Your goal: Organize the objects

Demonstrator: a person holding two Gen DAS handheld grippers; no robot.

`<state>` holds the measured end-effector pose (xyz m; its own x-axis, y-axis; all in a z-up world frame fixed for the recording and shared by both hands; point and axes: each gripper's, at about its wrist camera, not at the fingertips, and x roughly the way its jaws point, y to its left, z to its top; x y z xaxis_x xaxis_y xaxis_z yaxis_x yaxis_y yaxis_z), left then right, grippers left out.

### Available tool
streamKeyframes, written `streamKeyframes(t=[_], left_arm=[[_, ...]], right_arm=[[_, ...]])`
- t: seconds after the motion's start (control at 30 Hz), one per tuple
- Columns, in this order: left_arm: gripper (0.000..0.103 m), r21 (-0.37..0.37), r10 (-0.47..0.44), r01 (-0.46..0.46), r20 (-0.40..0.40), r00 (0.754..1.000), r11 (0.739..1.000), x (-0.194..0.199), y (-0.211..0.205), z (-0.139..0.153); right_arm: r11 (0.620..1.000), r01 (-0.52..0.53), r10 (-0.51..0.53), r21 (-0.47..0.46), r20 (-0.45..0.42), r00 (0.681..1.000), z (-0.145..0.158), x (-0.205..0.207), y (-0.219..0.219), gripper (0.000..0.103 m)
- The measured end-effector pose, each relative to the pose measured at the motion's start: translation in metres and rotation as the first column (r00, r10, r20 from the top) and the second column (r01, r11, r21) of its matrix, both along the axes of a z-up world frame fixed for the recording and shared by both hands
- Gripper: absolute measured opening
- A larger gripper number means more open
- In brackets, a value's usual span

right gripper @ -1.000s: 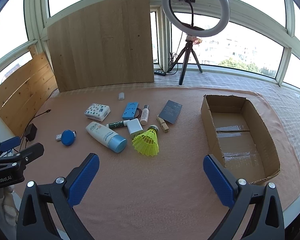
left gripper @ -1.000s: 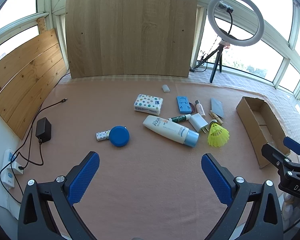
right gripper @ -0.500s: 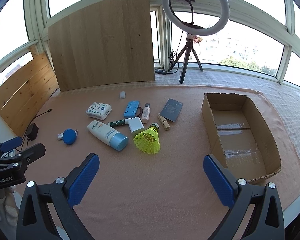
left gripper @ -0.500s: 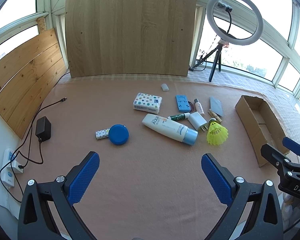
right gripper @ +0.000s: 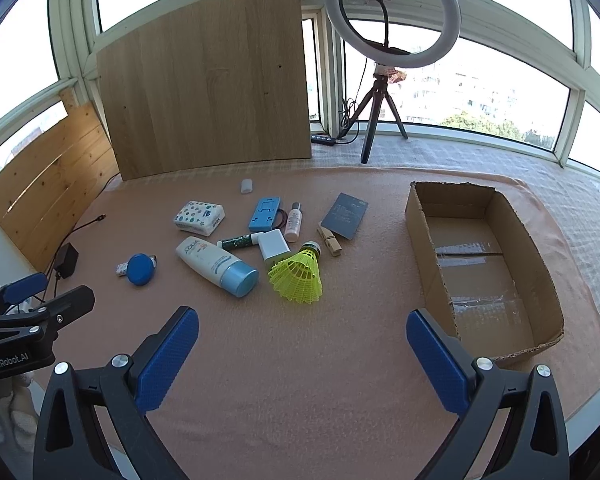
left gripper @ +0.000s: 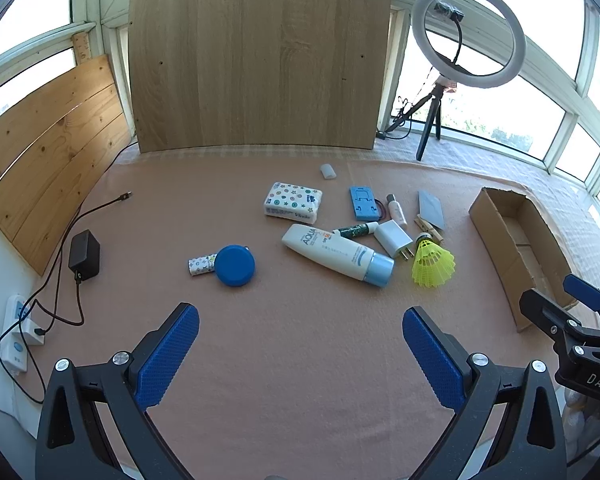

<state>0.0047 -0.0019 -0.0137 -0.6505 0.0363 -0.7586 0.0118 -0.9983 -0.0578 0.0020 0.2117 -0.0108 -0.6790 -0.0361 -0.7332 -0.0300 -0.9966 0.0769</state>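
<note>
Loose items lie mid-table on a pink cloth: a white lotion tube with a blue cap (left gripper: 336, 255) (right gripper: 216, 262), a yellow shuttlecock (left gripper: 433, 264) (right gripper: 299, 273), a white charger (left gripper: 393, 238) (right gripper: 274, 245), a blue round lid (left gripper: 234, 265) (right gripper: 141, 269), a patterned tissue pack (left gripper: 293, 202) (right gripper: 199, 217), a blue holder (left gripper: 363, 203) (right gripper: 264, 213) and a grey card (right gripper: 347, 215). An open cardboard box (right gripper: 484, 268) (left gripper: 516, 248) stands at the right. My left gripper (left gripper: 300, 350) and right gripper (right gripper: 302, 354) hover open over the near cloth, holding nothing.
A ring light on a tripod (right gripper: 388, 48) stands at the back. Wooden boards (left gripper: 260, 60) lean against the windows. A black adapter (left gripper: 85, 255), its cables and a white power strip (left gripper: 18, 334) lie at the left edge. A clothespin (right gripper: 329, 241) and small bottles sit among the items.
Both views have shifted slightly; the objects sit a little higher and farther in frame. No object has moved and both grippers stay open.
</note>
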Motion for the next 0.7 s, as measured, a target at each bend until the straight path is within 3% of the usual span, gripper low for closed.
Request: streamKeyframes(t=[0.7], left_arm=[[0.103,-0.002,0.0,0.0,0.003,1.0,1.0,-0.0028,0.0009,-0.0009]], right_arm=[[1.0,-0.005,0.005,-0.008,0.008,1.0,-0.002,-0.0037,0.0001,0.103]])
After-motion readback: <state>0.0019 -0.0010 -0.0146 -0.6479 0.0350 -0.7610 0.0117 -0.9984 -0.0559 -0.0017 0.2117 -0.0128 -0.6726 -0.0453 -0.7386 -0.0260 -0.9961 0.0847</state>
